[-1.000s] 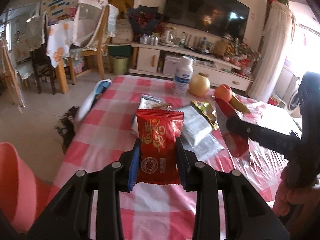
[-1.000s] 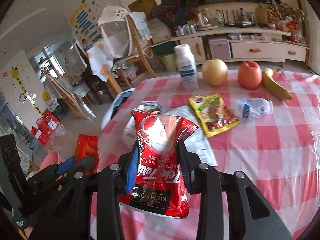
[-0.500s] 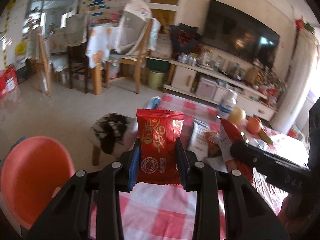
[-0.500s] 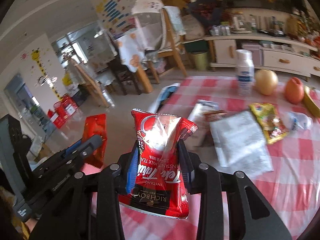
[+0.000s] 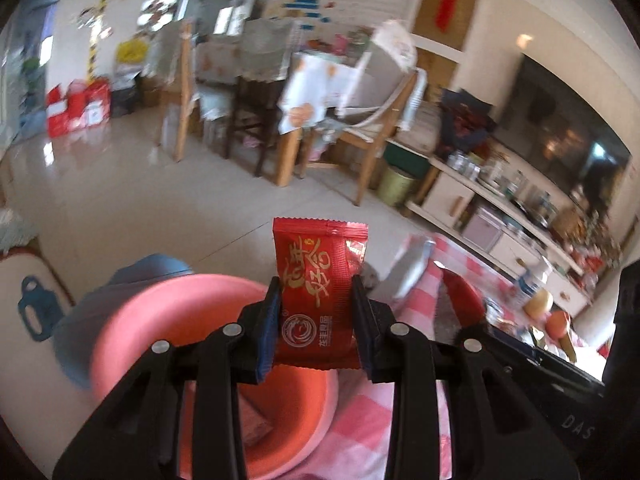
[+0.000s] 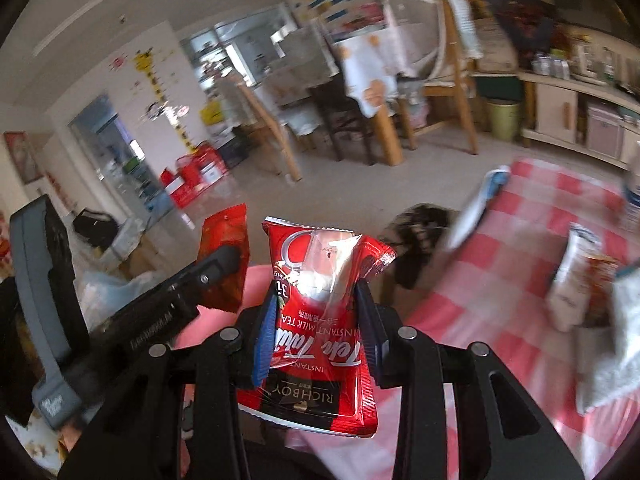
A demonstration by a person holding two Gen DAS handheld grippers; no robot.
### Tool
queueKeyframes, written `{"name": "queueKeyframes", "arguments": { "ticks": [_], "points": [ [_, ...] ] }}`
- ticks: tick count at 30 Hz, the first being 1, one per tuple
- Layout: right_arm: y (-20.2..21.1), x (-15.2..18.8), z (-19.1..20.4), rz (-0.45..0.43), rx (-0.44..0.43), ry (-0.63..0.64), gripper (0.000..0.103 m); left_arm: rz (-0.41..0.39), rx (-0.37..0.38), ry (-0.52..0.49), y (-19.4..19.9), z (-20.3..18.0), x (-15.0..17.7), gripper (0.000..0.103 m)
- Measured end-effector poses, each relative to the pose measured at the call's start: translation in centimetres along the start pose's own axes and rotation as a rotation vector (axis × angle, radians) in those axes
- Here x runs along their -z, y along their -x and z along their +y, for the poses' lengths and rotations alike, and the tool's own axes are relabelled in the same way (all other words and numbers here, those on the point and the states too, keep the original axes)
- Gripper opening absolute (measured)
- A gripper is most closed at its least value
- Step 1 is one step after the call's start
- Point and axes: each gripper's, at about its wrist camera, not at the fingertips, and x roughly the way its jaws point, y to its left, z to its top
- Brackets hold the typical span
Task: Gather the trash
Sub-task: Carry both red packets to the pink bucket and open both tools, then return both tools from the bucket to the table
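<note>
My left gripper [image 5: 316, 304] is shut on a red snack packet [image 5: 320, 280] with gold lettering, held upright over the near rim of a pink bin [image 5: 168, 316] that stands off the table's left edge. In the right wrist view my right gripper [image 6: 318, 316] is shut on a red milk tea packet [image 6: 320, 312]. The left gripper [image 6: 224, 260] with its red snack packet [image 6: 224, 248] shows to the left of it, over the pink bin [image 6: 212, 320]. The right gripper's arm and its packet [image 5: 460, 300] show at the right in the left wrist view.
A pink checked tablecloth [image 6: 500, 272] holds more wrappers [image 6: 580, 280], a white bottle, and fruit [image 5: 540, 304] at the far end. A stool with dark cloth [image 6: 420, 232] stands beside the table. Chairs [image 5: 372, 136] and a TV cabinet [image 5: 500, 216] stand beyond open floor.
Both grippers have swung left off the table with their packets. The pink bin now lies right under the left gripper, and the table has slid to the right of both views.
</note>
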Motion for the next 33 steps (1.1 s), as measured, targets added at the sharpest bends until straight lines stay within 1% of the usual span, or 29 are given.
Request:
{"name": "queueKeyframes", "arguments": {
  "ticks": [5, 8, 14, 15, 16, 17, 18, 19, 20, 21, 22, 24, 25, 26, 27, 30, 31, 33],
  "points": [
    [-3.7, -0.3, 3.1, 0.048, -0.044, 0.038, 0.038, 0.045, -0.078, 0.059, -0.9, 6.4, -0.1, 0.035],
    [-6.1, 0.1, 5.0, 0.086, -0.071, 0.060, 0.038, 0.075, -0.111, 0.073, -1.8, 8.9, 0.3, 0.035],
    [-9.6, 1.3, 7.1, 0.151, -0.091, 0.092, 0.039, 0.137, -0.147, 0.100, -4.1, 11.9, 1.0, 0.036],
    [-10.3, 1.6, 7.4, 0.161, -0.089, 0.102, 0.040, 0.148, -0.154, 0.103, -4.2, 12.2, 1.4, 0.038],
    [-10.9, 1.8, 7.6, 0.175, -0.088, 0.106, 0.042, 0.164, -0.161, 0.108, -4.7, 12.4, 1.5, 0.049],
    [-11.4, 2.0, 7.5, 0.187, -0.090, 0.105, 0.044, 0.177, -0.163, 0.116, -5.1, 12.6, 1.7, 0.060],
    [-11.9, 2.2, 7.5, 0.195, -0.086, 0.101, 0.047, 0.179, -0.160, 0.123, -5.3, 12.7, 1.8, 0.063],
    [-12.0, 2.3, 7.3, 0.186, -0.082, 0.091, 0.054, 0.178, -0.156, 0.133, -5.4, 12.9, 1.9, 0.065],
    [-11.8, 2.3, 7.2, 0.171, -0.088, 0.084, 0.060, 0.181, -0.156, 0.138, -5.5, 12.9, 1.9, 0.072],
    [-11.6, 2.3, 7.0, 0.158, -0.092, 0.084, 0.062, 0.179, -0.156, 0.137, -5.5, 12.9, 1.9, 0.074],
    [-11.1, 2.2, 6.9, 0.134, -0.081, 0.088, 0.067, 0.176, -0.160, 0.135, -5.4, 12.6, 1.9, 0.076],
    [-10.0, 1.9, 6.5, 0.099, -0.053, 0.099, 0.069, 0.160, -0.163, 0.124, -5.1, 12.0, 1.7, 0.076],
    [-9.5, 1.7, 6.2, 0.085, -0.049, 0.101, 0.073, 0.155, -0.168, 0.118, -5.1, 11.5, 1.5, 0.079],
    [-8.8, 1.6, 5.9, 0.065, -0.040, 0.099, 0.080, 0.150, -0.172, 0.113, -4.9, 11.2, 1.5, 0.085],
    [-8.3, 1.5, 5.5, 0.054, -0.032, 0.094, 0.082, 0.136, -0.170, 0.102, -4.6, 10.7, 1.3, 0.086],
    [-6.5, 1.3, 4.1, 0.022, -0.020, 0.069, 0.084, 0.111, -0.180, 0.065, -3.9, 9.4, 0.9, 0.086],
    [-6.1, 1.4, 3.7, 0.015, -0.012, 0.064, 0.087, 0.103, -0.179, 0.053, -3.6, 9.0, 0.8, 0.087],
    [-5.0, 1.5, 3.0, 0.001, 0.017, 0.060, 0.088, 0.082, -0.162, 0.034, -3.0, 7.8, 0.5, 0.089]
  ]
}}
